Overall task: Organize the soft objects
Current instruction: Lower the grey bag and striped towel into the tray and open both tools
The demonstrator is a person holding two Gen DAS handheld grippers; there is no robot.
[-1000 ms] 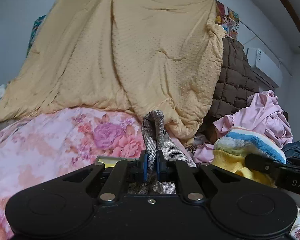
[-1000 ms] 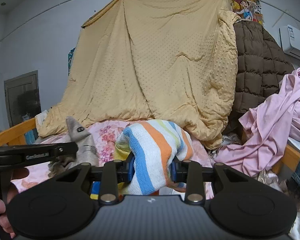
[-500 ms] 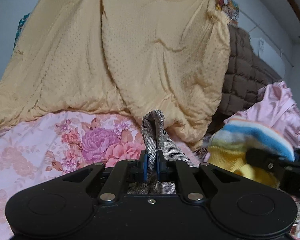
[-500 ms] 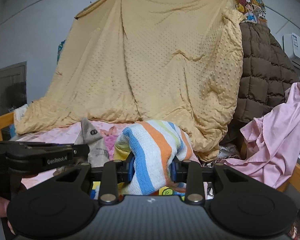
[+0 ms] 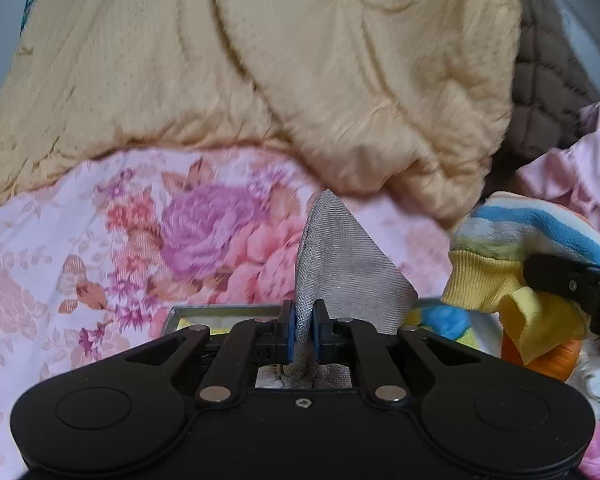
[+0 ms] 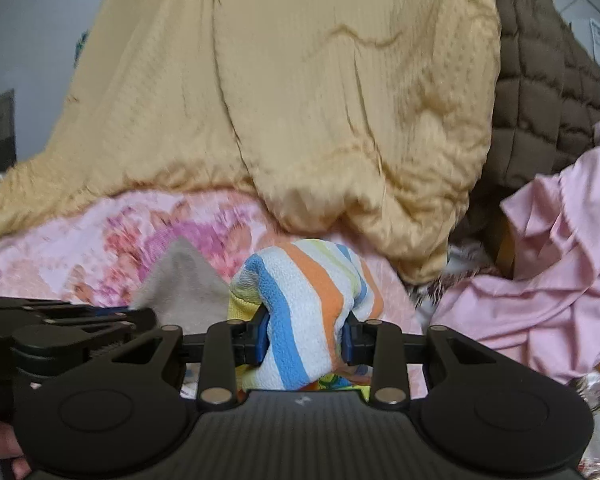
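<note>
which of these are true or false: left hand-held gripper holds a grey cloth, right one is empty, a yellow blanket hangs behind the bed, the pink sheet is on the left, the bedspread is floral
1. The left hand-held gripper is shut on a grey cloth. True.
2. The right hand-held gripper is empty. False: it is clamped on a striped towel.
3. A yellow blanket hangs behind the bed. True.
4. The pink sheet lies on the left. False: it is bunched on the right, below a brown quilt.
5. The bedspread is floral. True.
</note>
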